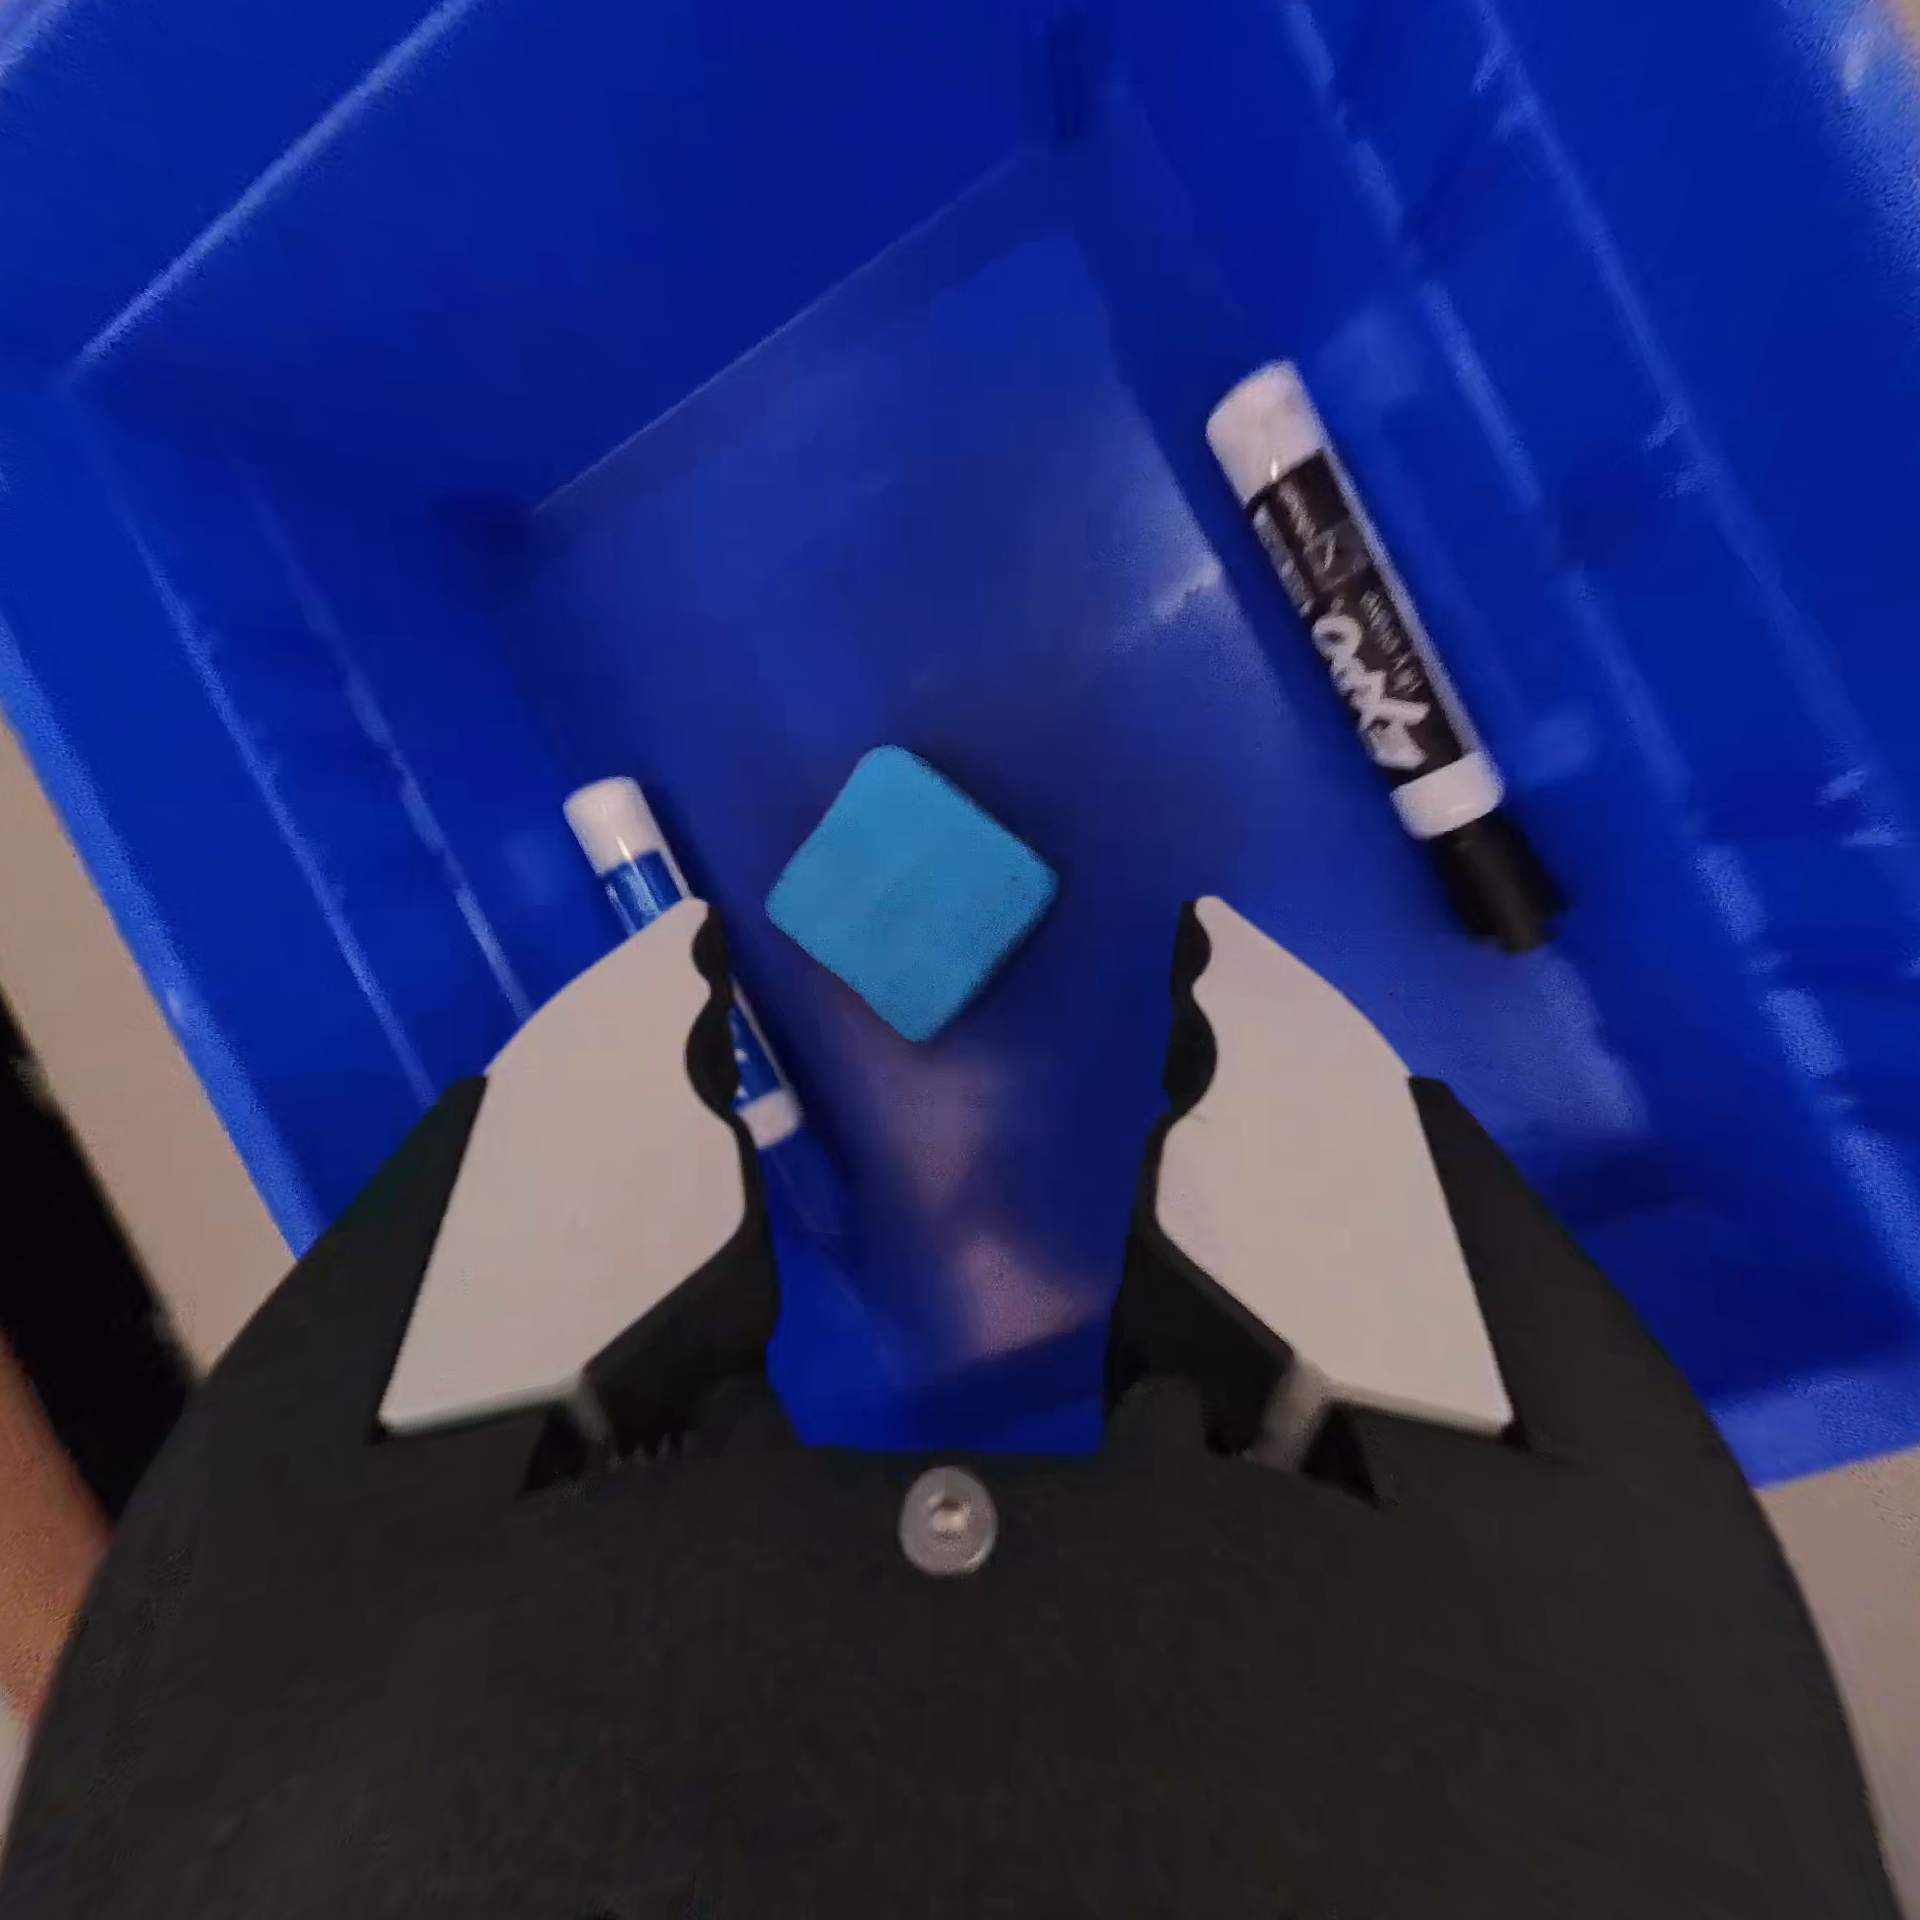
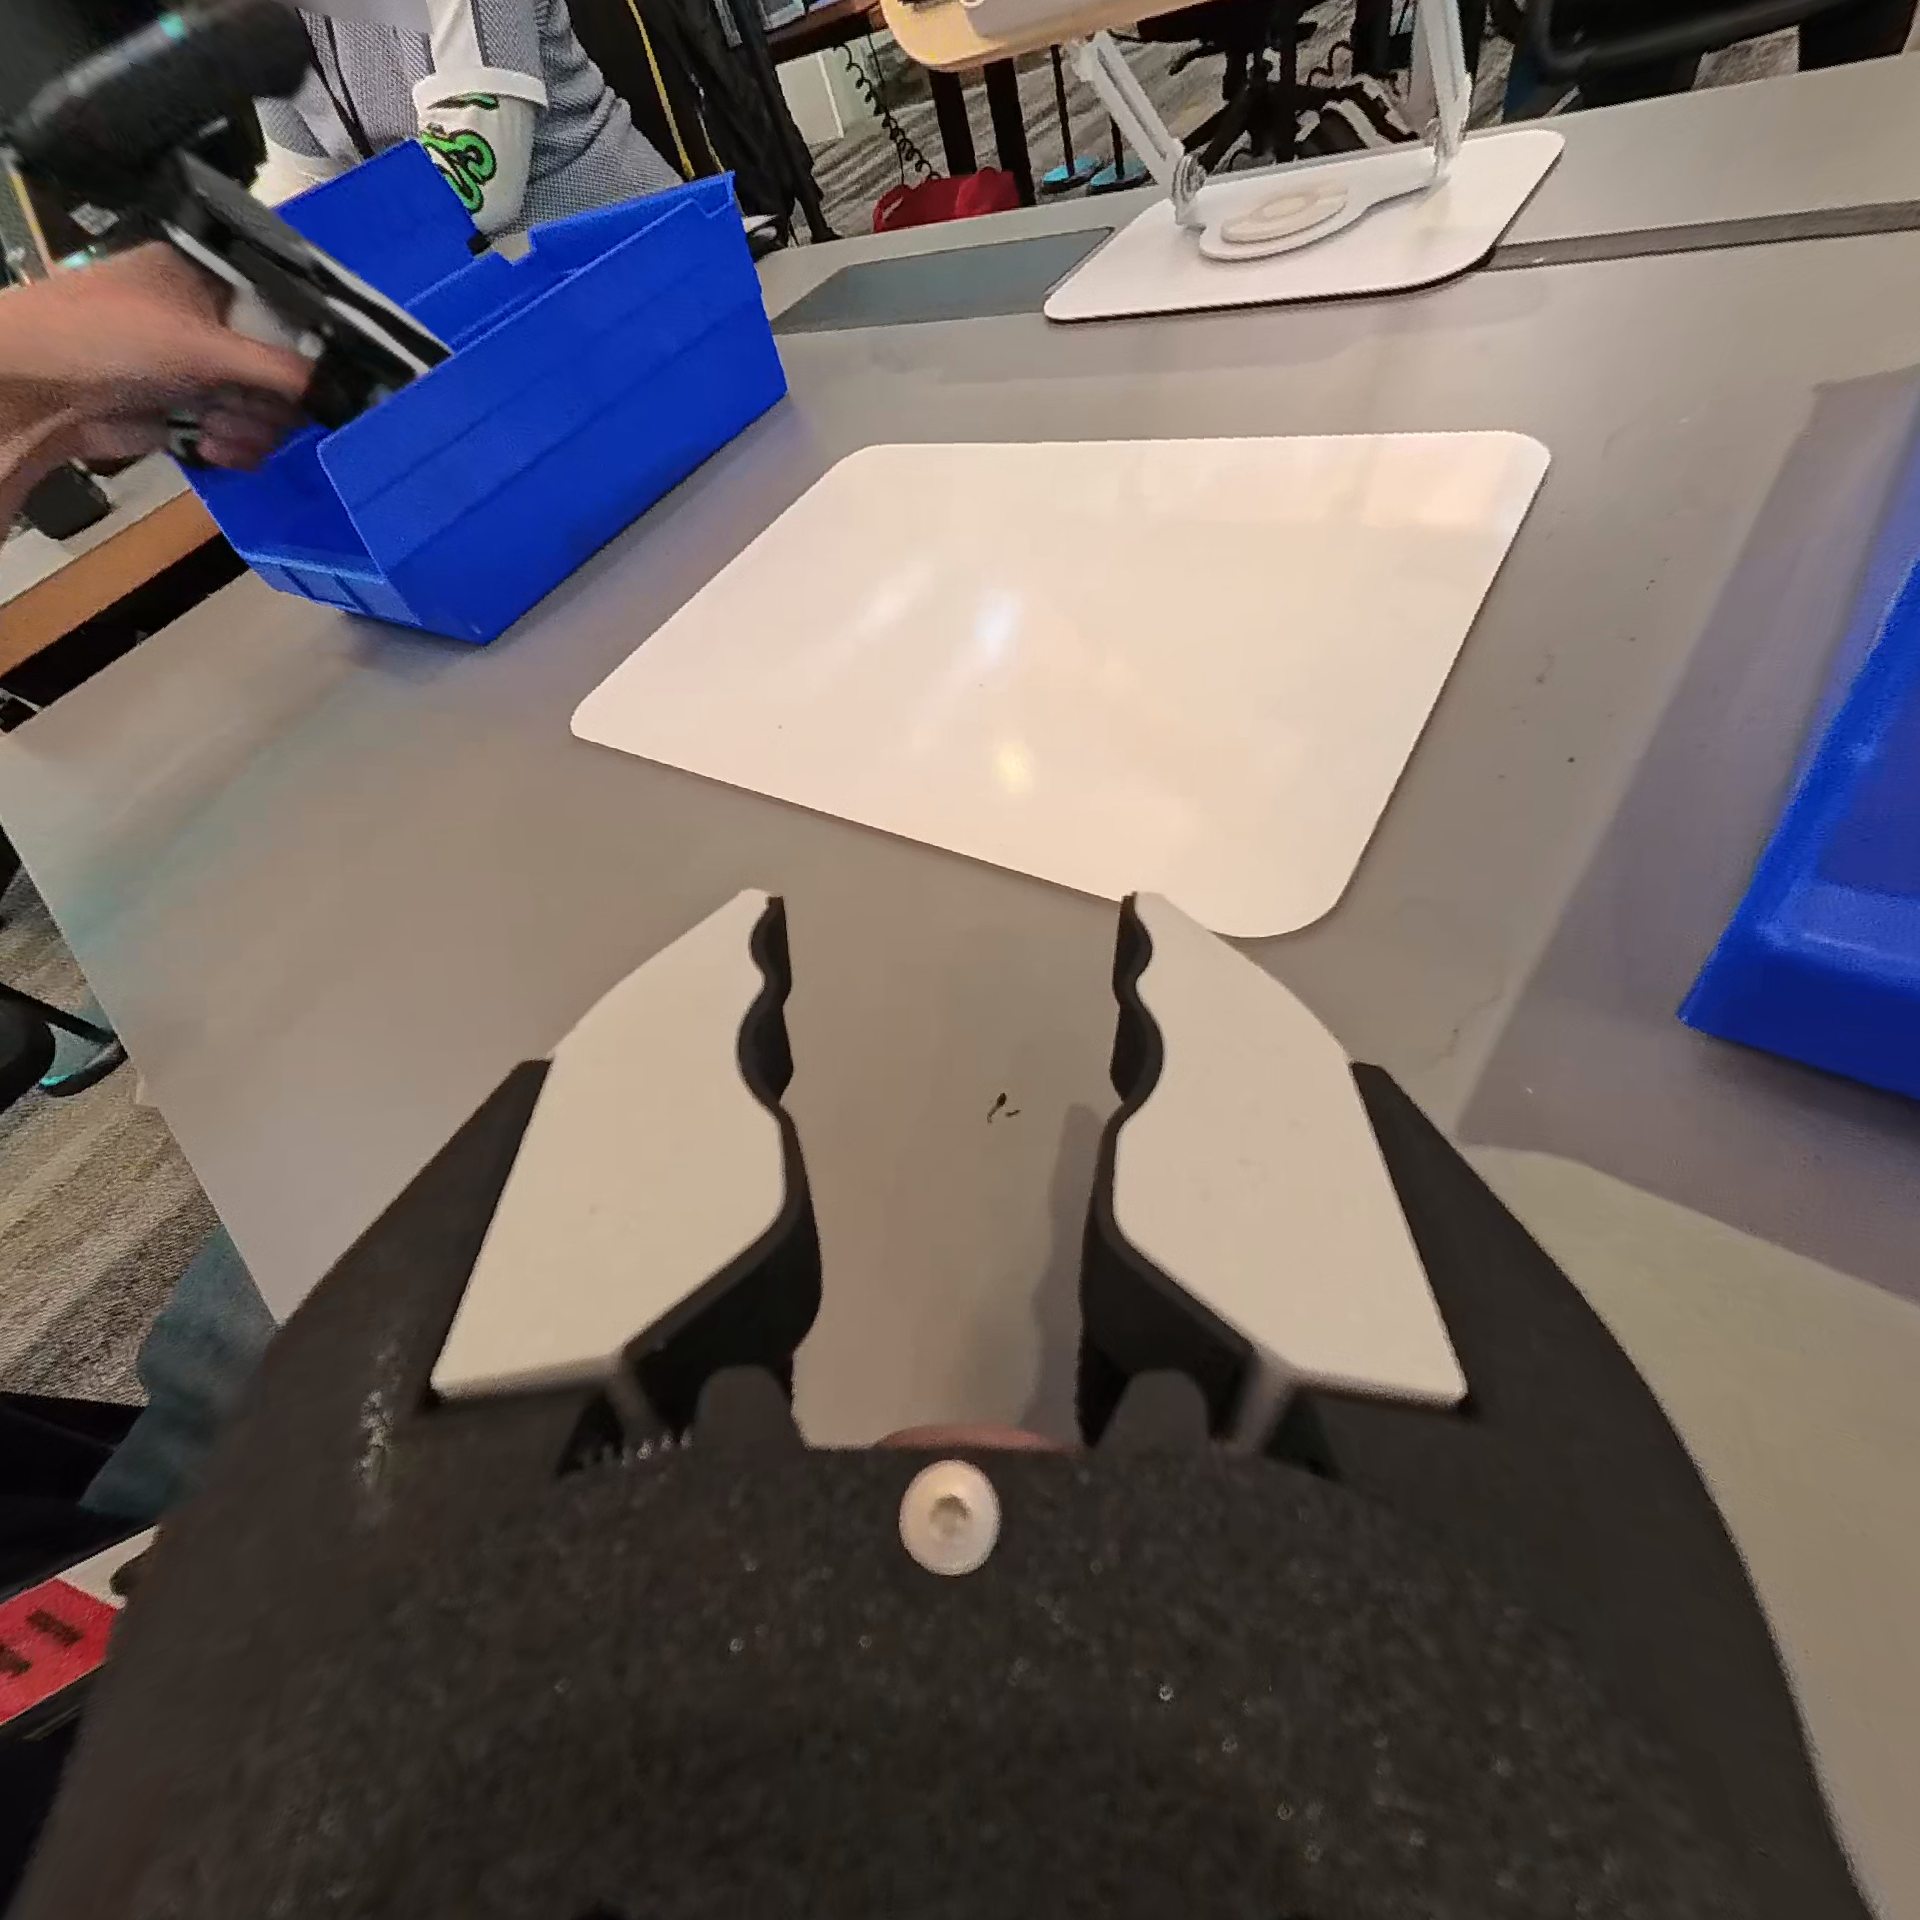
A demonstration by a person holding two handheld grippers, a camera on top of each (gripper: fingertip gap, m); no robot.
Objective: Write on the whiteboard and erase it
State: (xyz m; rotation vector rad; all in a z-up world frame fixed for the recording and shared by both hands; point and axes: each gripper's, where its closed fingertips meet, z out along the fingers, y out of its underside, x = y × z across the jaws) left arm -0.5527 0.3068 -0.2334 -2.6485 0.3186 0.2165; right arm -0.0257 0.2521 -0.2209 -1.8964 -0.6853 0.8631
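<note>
- Over at the blue bin [image 1: 312,436], the left gripper [image 1: 951,914] reaches in, jaws wide, holding nothing.
- Just beyond its tips lies the eraser [image 1: 912,891], between a blue marker [image 1: 634,862] and a black marker [image 1: 1351,623].
- Right gripper [image 2: 951,909] hangs wide and empty above the table [image 2: 416,831], near the blank whiteboard [image 2: 1091,665].

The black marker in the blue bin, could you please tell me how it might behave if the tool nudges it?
The black marker looks round-barrelled, so it would probably roll. It lies near the blue bin wall, which should stop it. It looks stiff and light.
</note>
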